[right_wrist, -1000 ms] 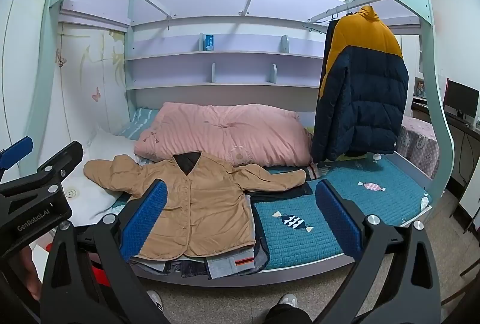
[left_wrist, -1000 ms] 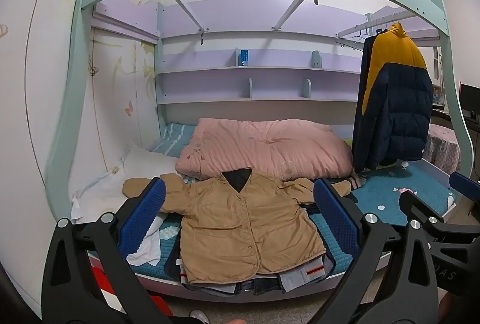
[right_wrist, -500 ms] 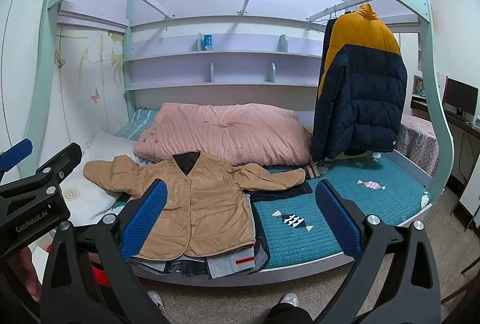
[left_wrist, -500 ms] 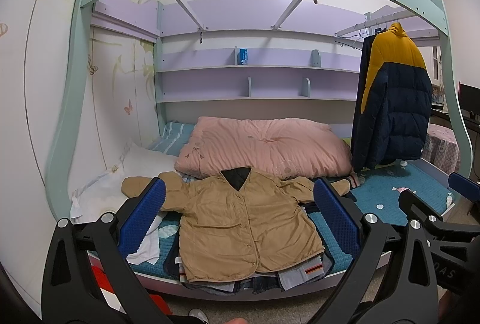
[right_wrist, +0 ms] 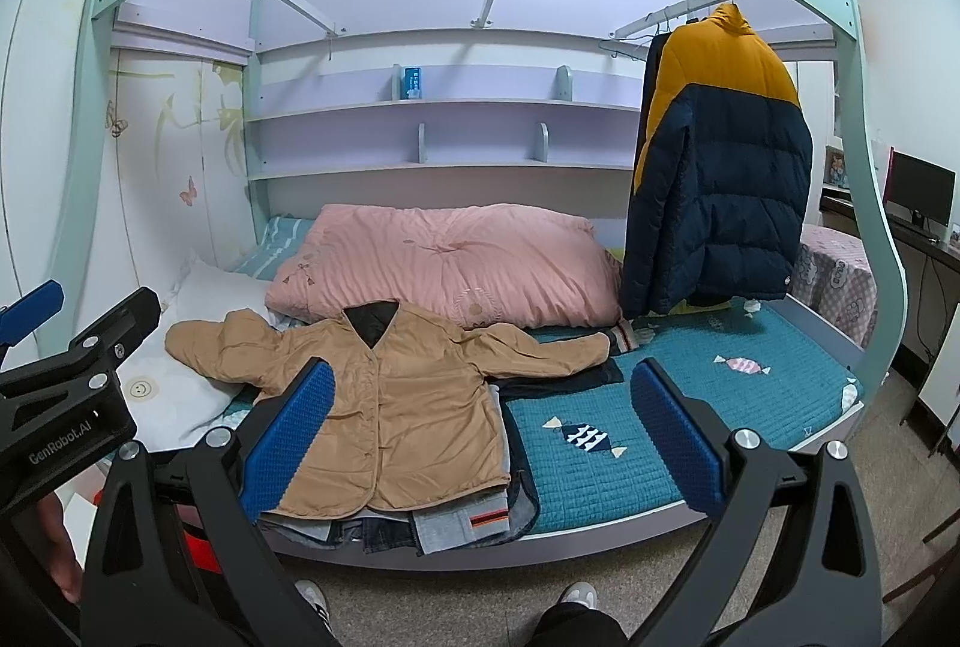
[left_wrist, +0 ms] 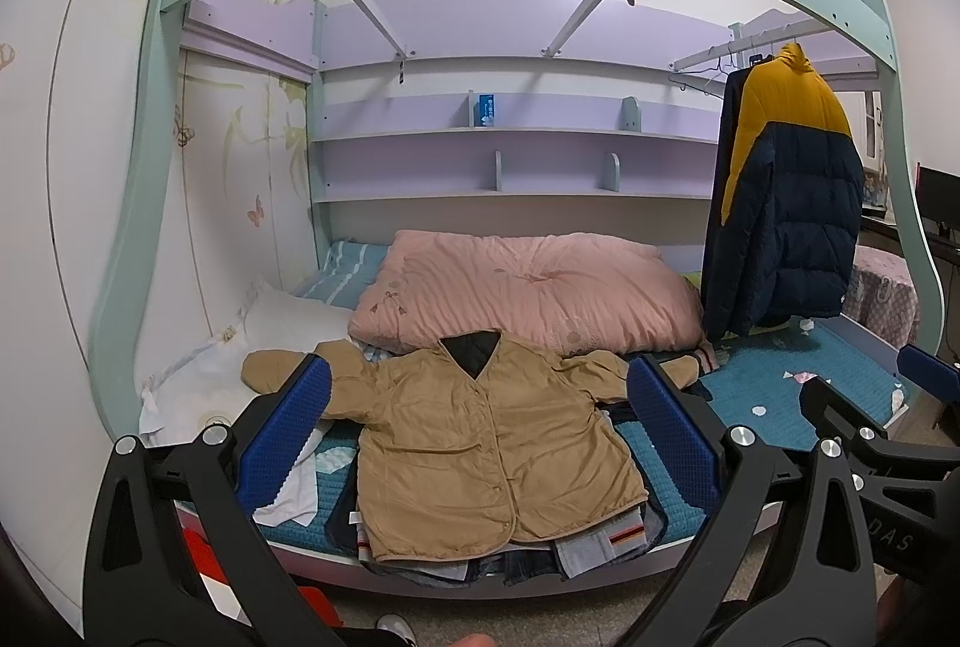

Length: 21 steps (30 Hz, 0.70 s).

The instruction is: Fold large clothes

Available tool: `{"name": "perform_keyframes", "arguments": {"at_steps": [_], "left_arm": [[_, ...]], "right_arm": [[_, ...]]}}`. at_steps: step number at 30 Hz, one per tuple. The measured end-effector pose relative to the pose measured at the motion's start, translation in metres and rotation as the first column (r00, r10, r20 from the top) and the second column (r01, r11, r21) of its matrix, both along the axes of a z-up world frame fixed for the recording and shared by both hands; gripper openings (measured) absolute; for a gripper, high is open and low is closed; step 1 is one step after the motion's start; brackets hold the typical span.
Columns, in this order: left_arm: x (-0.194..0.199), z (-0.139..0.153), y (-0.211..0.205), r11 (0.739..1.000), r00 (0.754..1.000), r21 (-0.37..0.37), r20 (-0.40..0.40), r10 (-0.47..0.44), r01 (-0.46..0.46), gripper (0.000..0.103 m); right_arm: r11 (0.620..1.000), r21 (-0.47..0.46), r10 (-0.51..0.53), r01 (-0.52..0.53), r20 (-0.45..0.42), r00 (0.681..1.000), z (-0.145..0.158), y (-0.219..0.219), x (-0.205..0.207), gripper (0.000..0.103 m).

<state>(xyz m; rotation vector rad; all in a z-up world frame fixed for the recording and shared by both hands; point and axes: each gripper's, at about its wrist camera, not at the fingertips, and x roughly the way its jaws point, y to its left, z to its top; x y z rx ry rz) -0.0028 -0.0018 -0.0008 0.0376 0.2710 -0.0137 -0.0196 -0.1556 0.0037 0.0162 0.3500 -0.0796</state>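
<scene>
Tan jacket [left_wrist: 480, 443] spread over possibly jeans [right_wrist: 384, 530], pink duvet [left_wrist: 528, 299] behind, both hand-held grippers [left_wrist: 480, 431] [right_wrist: 480, 431] apart

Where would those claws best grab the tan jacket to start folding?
Probably the cuffs: the tan jacket lies flat, face up, sleeves spread. Each open claw, left claw and right claw, could pinch a sleeve end from its outer side.
</scene>
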Motion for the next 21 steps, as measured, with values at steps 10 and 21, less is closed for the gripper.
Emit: {"name": "perform_keyframes", "arguments": {"at_steps": [10,21], "left_arm": [[0.003,-0.01,0.003,1.0,1.0,-0.002,0.029,0.008,-0.008,0.098],[0.005,-0.007,0.002,1.0,1.0,0.003,0.014,0.017,-0.017,0.098]], "right_arm": [[1.0,0.002,0.002,-0.002,0.0,1.0,0.0,0.001,0.0,0.096],[1.0,0.003,0.001,-0.001,0.0,1.0,-0.001,0.002,0.001,0.096]]}}
